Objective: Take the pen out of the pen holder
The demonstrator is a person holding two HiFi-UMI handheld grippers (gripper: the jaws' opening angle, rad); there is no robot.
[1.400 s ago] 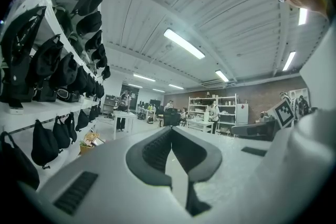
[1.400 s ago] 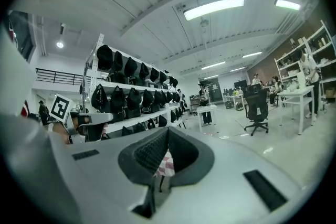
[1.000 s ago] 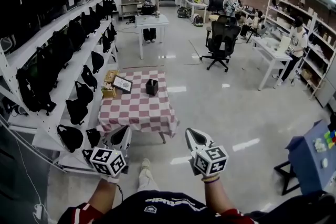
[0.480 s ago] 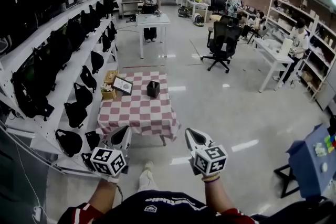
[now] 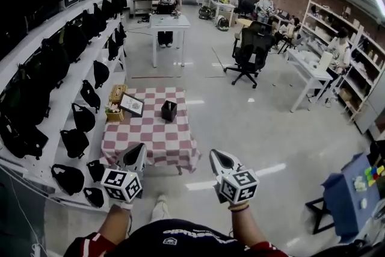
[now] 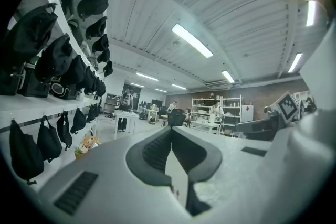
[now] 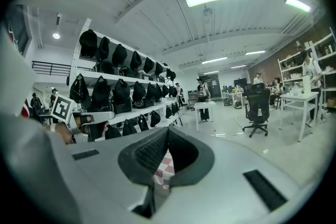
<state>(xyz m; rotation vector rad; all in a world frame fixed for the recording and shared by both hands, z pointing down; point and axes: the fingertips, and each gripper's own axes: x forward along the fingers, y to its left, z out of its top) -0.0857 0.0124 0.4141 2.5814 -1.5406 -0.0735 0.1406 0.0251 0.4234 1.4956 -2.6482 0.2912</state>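
A small black pen holder (image 5: 169,111) stands on the far middle of a low table under a red-and-white checkered cloth (image 5: 150,138). From this distance I cannot make out a pen in it. My left gripper (image 5: 140,148) hangs in front of the table's near edge, shut and empty. The right gripper (image 5: 214,154) is level with it, to the right of the table's near corner, also shut with nothing in it. In the left gripper view the left gripper (image 6: 171,129) points down the room. In the right gripper view a patch of checkered cloth (image 7: 165,166) shows below the right gripper (image 7: 168,128).
A framed picture (image 5: 131,104) and a wooden box (image 5: 114,103) sit on the table's left side. White shelves of black bags (image 5: 57,69) line the left wall. Beyond are a white table (image 5: 166,22), a black office chair (image 5: 248,49) and people; a blue stand (image 5: 348,191) is at right.
Both grippers and my view have moved forward toward the checkered table, which now sits lower and closer in the picture. Both pairs of jaws stayed shut.
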